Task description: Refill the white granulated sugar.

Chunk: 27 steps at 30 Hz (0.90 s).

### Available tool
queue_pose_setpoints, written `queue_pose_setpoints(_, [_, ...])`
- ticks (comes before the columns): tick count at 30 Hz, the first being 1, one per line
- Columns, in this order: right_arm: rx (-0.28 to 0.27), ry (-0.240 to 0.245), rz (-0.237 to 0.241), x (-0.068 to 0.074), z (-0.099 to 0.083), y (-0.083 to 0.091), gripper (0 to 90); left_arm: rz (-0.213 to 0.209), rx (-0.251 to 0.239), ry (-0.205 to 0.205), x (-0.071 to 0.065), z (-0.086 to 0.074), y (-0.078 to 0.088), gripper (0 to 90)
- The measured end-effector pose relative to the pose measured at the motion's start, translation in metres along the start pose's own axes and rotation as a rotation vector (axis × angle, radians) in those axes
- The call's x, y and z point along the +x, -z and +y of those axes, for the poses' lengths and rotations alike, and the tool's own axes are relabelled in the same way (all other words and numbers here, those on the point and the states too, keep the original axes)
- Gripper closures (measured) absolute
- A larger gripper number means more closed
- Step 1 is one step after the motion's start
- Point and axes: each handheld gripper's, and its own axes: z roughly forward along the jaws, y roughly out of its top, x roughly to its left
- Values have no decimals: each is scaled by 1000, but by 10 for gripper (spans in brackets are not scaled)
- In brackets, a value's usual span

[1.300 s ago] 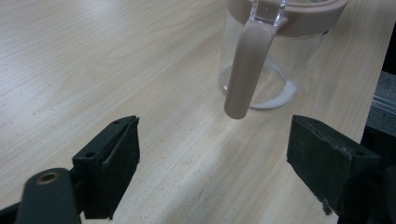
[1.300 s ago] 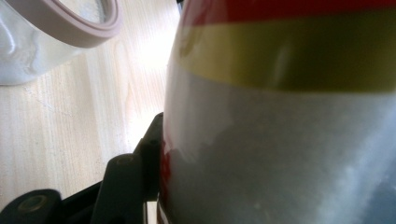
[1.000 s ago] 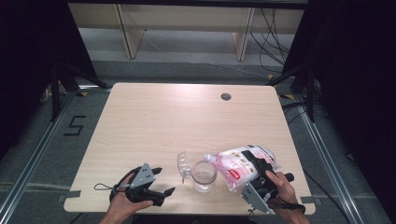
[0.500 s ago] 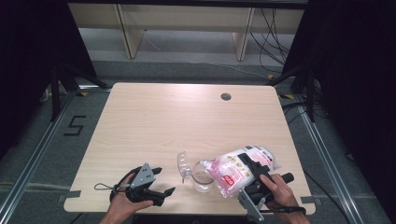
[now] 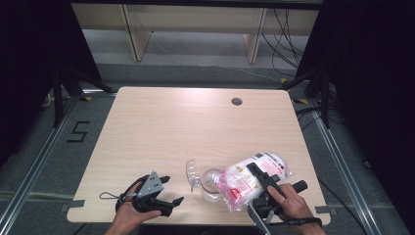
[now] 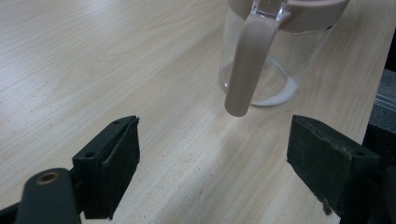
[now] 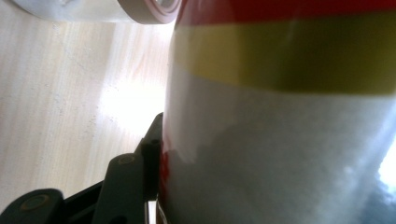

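From above, the right tongs [image 5: 259,188] grip a clear plastic bag of white powder with red and pink print [image 5: 249,178], tipped further than a second ago so its long axis slants down-left, mouth over the clear glass jar with a beige lid [image 5: 208,183] near the pale wooden counter [image 5: 186,122]'s front edge. The left tongs [image 5: 166,193] rest gaping, empty. Their view shows the jar [image 6: 261,60] upright with its handle hanging, white powder in its bottom; the right tongs' view shows the bag [image 7: 280,130] pressed against one black pad.

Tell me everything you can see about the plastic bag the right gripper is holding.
The bag is a soft, clear plastic pouch full of white grains, printed with red, pink and yellow. It lies tilted, one end toward the clear jar near the table's front edge, the other raised to the right. The right gripper clamps its middle; in the right gripper view one black jaw presses its side. Whether it is open cannot be told.
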Motion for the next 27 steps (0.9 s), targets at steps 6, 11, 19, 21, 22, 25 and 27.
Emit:
queue_pose_setpoints(6, [9, 51, 4, 1, 3, -1, 509, 7, 16, -13, 0, 1, 2, 170])
queue_pose_setpoints(11, [16, 78, -5, -2, 2, 1, 511, 4, 18, -12, 0, 0, 1, 170])
queue_pose_setpoints(19, [30, 100, -5, 0, 2, 1, 514, 0, 21, -9, 0, 0, 1, 170])
queue_pose_setpoints(21, [35, 93, -3, 1, 2, 1, 515, 1, 25, -22, 1, 0, 1, 170])
queue_pose_setpoints(22, [25, 110, -6, -1, 2, 0, 515, 1, 25, -18, 1, 0, 0, 170])
queue_pose_setpoints(25, [12, 140, -13, -3, 4, 0, 516, -3, 20, -9, 0, 0, 0, 170])
queue_pose_setpoints(27, [32, 125, -3, -1, 3, 1, 518, -2, 19, -10, 0, 0, 0, 170])
